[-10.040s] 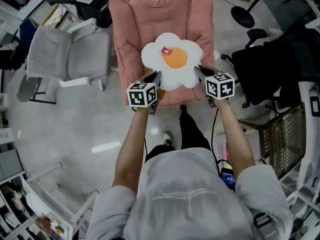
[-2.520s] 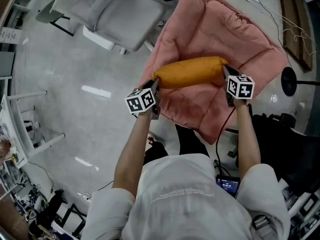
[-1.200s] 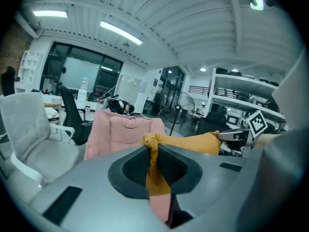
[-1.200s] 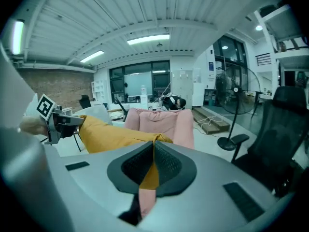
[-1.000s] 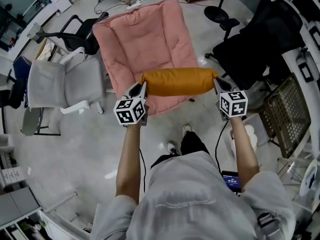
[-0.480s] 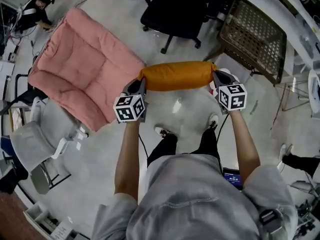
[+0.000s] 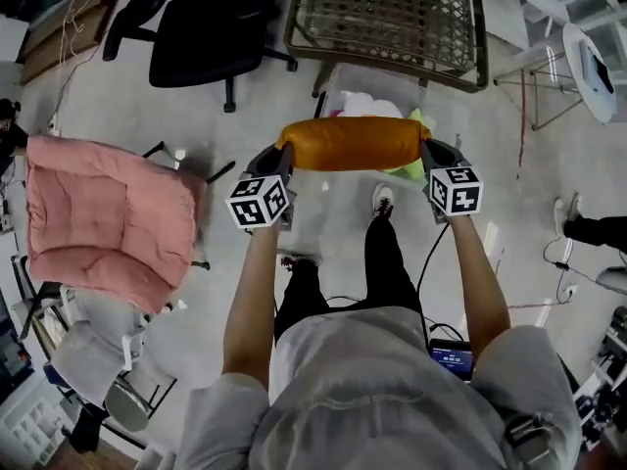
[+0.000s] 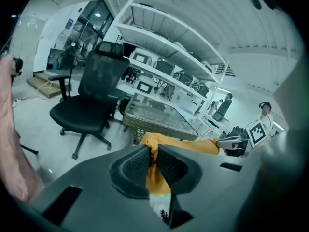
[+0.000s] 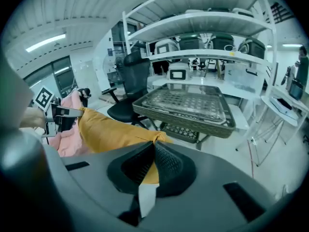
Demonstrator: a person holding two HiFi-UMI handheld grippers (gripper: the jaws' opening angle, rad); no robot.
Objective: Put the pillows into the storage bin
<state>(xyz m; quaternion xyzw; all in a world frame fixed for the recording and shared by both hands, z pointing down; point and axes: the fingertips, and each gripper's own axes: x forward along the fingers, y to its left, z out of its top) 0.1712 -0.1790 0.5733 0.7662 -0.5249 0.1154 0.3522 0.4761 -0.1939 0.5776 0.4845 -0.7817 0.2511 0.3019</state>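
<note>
Head view: shut jaws of the left gripper (image 7: 282,160) and right gripper (image 7: 427,152) are clamped on bunched fabric at either end of the orange pillow (image 7: 355,143), which is held stretched in the air, seemingly over the storage bin (image 7: 333,74), where a white pillow (image 7: 364,104) is seen. Only thin pinches are held — a corner could be pulled free, or the long pillow caught across the bin's rim if lowered level.

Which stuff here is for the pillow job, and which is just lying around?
For the job: orange pillow, left tongs and right tongs pinching its ends, storage bin.

Just lying about: pink cushion, black office chair, wicker table.
</note>
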